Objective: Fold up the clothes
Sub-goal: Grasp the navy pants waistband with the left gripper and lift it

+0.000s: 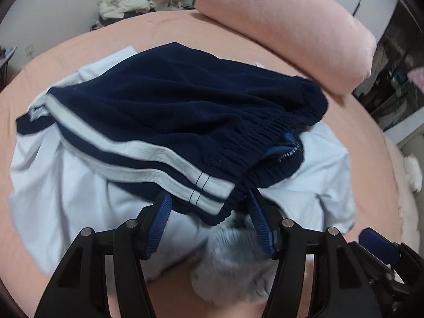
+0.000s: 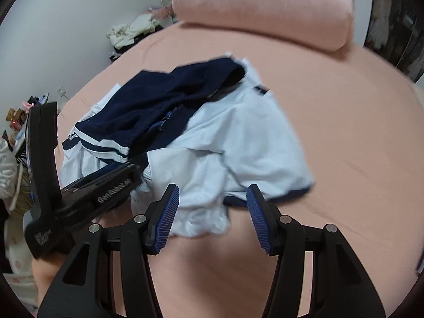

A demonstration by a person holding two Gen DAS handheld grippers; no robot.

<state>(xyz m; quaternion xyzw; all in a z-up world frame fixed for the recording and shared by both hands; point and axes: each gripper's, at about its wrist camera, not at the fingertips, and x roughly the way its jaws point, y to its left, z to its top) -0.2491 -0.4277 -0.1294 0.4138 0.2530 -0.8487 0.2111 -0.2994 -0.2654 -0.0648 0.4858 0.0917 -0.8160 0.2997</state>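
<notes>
The navy shorts (image 1: pixel 169 111), ribbed at the waistband with two white stripes, lie crumpled on the pale shirt (image 2: pixel 238 143) on the pink bed (image 2: pixel 344 159). Left tongs (image 1: pixel 209 206) are spread around the waistband; right tongs (image 2: pixel 212 212) are spread beside the shirt's hem. Soft knit may bunch, dragging the shirt along.

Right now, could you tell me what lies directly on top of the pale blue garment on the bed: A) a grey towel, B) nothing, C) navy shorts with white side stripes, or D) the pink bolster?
C: the navy shorts with white stripes are draped over the pale blue garment, while the pink bolster lies apart at the far end of the bed.
</notes>
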